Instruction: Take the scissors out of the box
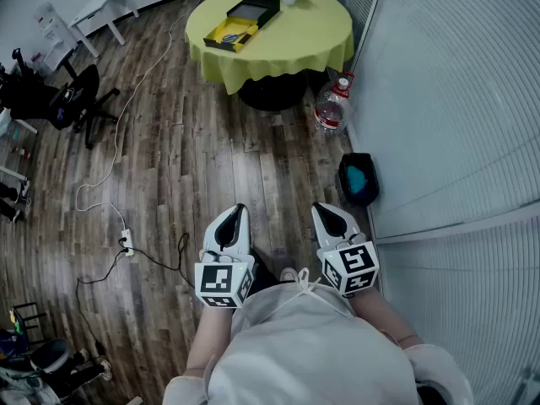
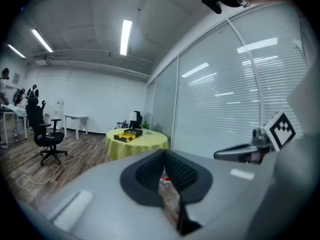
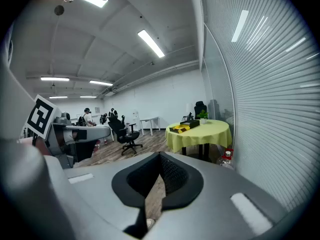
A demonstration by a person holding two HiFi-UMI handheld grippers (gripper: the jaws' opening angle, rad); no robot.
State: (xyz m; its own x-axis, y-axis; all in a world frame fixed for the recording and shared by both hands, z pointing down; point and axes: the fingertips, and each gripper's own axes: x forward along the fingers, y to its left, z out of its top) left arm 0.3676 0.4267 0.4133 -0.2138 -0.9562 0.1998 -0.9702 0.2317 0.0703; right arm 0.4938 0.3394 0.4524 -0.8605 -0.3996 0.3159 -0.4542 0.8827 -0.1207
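A black box with a yellow lining lies open on the round table with the yellow cloth, far ahead of me. A small dark item rests on the lining; it is too small to tell as scissors. The box and table show small in the left gripper view, and the box and table likewise in the right gripper view. My left gripper and right gripper are held side by side close to my body, over the wooden floor. Both are shut with nothing between the jaws.
A large water bottle stands by the table's foot. A black bin sits against the blind-covered glass wall on the right. An office chair stands left, and a cable with power strip crosses the floor.
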